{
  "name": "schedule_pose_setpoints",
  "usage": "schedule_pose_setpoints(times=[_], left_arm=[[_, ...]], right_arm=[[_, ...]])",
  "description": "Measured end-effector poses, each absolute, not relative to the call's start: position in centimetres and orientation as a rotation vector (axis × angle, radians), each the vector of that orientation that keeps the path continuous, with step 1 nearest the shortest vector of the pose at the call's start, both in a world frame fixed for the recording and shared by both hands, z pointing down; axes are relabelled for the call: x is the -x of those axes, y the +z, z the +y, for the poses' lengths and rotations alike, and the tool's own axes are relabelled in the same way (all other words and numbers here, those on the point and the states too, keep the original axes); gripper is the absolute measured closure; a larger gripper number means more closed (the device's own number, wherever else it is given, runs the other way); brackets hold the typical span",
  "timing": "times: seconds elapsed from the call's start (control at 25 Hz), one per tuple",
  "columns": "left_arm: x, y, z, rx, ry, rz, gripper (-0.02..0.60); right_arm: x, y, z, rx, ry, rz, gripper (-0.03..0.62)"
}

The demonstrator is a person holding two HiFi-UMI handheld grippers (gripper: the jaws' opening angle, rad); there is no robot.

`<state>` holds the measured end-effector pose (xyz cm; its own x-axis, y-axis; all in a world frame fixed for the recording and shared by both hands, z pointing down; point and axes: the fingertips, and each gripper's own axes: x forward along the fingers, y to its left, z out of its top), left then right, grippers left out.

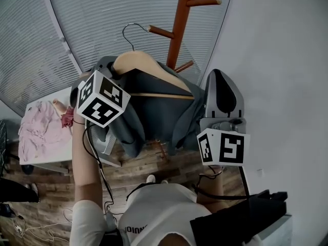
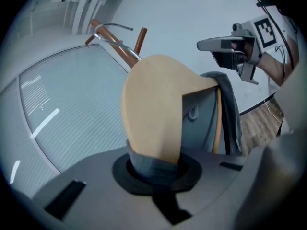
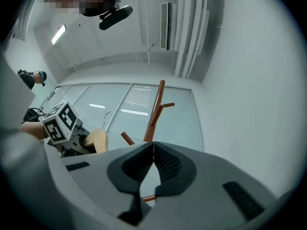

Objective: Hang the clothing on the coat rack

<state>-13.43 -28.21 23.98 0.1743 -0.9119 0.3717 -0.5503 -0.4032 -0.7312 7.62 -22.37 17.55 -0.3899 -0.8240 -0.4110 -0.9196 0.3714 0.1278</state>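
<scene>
Currently the carrying-up step is judged to be in hand: a wooden hanger (image 1: 148,69) with a grey garment (image 1: 159,118) draped over it is held up close to the coat rack (image 1: 179,19), and the hanging itself is not yet done. The left gripper (image 1: 110,70) is seen clamped on one shoulder of the hanger, grey cloth being pinched against the wood between its narrow jaws, as the left gripper view confirms (image 2: 156,169). The right gripper (image 1: 220,75) is held just beside the garment's other side, apart from it; its jaws are brought together at the tips and nothing is carried between them (image 3: 153,157). The metal hook (image 1: 129,35) of the hanger is pointed upward and lies near the end of a lower peg (image 1: 161,32) on the rack's pole, but it does not appear to be seated over that peg. A pile of pink clothes (image 1: 43,124) is left on a table (image 1: 51,163) well off to the left. For the next move, it is judged that the hanger would have to be lifted and shifted toward the pole so that the hook's open curve is passed over the peg, then lowered until the weight is taken by the peg; only then could the left jaws be loosened. Swing of the garment could be steadied by the free gripper.
</scene>
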Motion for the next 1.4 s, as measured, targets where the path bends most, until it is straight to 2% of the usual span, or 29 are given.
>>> schedule_pose_setpoints(times=[1.4], left_arm=[[11.2, 25.7, -33.1, 2.144, -1.148, 1.091, 0.561]], right_arm=[[-8.7, 17.0, -23.8, 1.709, 0.524, 2.260, 0.572]])
